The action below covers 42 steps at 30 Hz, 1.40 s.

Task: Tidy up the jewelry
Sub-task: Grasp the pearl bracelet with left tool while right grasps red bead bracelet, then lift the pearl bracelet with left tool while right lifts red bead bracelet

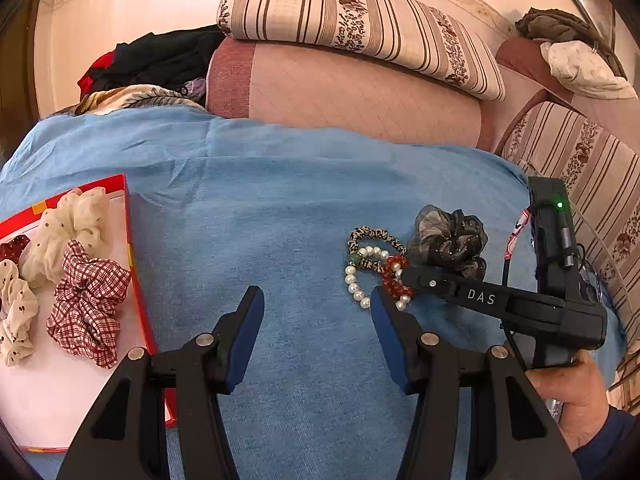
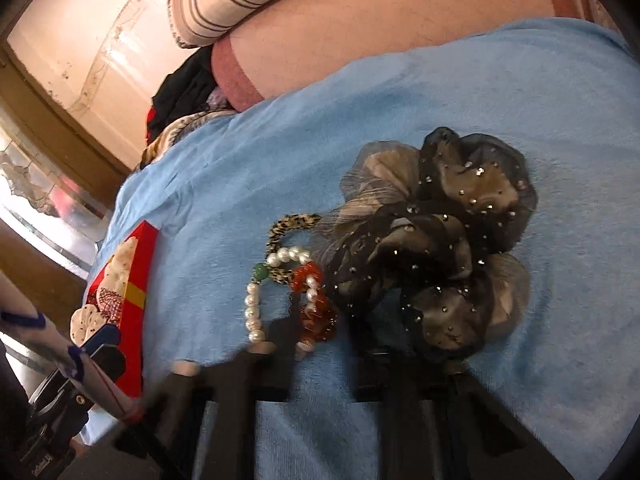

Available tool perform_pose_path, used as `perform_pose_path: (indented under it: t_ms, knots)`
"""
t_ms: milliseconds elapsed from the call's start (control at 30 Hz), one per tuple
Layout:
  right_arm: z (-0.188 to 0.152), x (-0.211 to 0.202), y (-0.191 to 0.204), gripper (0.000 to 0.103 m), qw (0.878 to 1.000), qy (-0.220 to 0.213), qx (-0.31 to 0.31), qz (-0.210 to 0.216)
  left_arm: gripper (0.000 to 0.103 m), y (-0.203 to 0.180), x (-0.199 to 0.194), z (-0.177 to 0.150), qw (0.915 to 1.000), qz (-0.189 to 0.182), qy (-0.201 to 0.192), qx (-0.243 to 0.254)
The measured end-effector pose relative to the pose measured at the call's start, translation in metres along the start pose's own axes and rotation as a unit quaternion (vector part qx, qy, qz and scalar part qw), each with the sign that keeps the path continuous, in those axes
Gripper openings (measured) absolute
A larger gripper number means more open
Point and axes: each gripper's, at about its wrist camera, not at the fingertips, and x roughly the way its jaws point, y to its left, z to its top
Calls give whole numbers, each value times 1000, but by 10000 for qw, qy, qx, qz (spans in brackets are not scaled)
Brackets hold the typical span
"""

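On the blue cloth [image 1: 280, 208] lie a pearl bracelet [image 1: 354, 280], a red bead bracelet [image 1: 394, 280], a leopard-print hair band [image 1: 370, 236] and a black sheer scrunchie [image 1: 452, 240]. A red-rimmed box [image 1: 127, 216] at the left holds a red checked scrunchie [image 1: 88, 304] and cream dotted scrunchies [image 1: 76, 224]. My left gripper [image 1: 318, 308] is open and empty above the cloth, just left of the bracelets. My right gripper [image 2: 320, 344] is open, its fingers low at the bracelets [image 2: 312, 304] and the black scrunchie [image 2: 436, 248]; it also shows in the left wrist view [image 1: 404, 276].
Striped cushions [image 1: 352, 20] and a pink bolster [image 1: 360, 96] lie behind the cloth. Dark clothes [image 1: 160, 60] are piled at the back left. A striped sofa arm [image 1: 580, 168] stands at the right.
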Motion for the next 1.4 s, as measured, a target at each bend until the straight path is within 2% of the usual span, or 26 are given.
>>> perform_pose_path:
  t_ms: [300, 533, 733, 800, 933, 1000, 1067, 1133, 1200, 1267, 1400]
  knots:
    - [-3, -63, 13, 8, 9968, -627, -373, -327, 54, 0, 14, -3, 9999, 25, 141, -53]
    - [-13, -118, 12, 8, 9923, -1058, -453, -446, 54, -7, 29, -5, 9993, -174, 314, -66]
    - [-16, -121, -1, 9, 9945, -956, -243, -360, 53, -16, 54, -4, 9963, -467, 667, -265]
    - [-16, -120, -3, 9, 9950, -930, -215, -291, 51, -22, 63, -2, 9962, -451, 716, -200]
    - [-17, -119, -2, 9, 9950, -916, -309, -264, 37, -26, 86, 3, 9942, -388, 962, -286]
    - [-16, -119, -3, 9, 9951, -917, -275, -237, 28, -29, 98, 5, 9933, -257, 1089, -290]
    - [-15, -119, -5, 9, 9953, -917, -240, -218, 26, -38, 104, 7, 9941, 38, 1082, -63]
    - [-15, -119, -6, 9, 9955, -902, -227, -201, 15, -46, 108, 8, 9933, 395, 1078, 162]
    - [-14, -118, -7, 9, 9956, -892, -223, -175, 12, -50, 108, 5, 9924, 588, 1040, 300]
    - [-14, -120, -6, 9, 9956, -901, -221, -149, 10, -50, 102, -2, 9910, 792, 998, 413]
    - [-16, -123, -4, 9, 9953, -935, -241, -111, 10, -34, 80, -16, 9901, 880, 1025, 387]
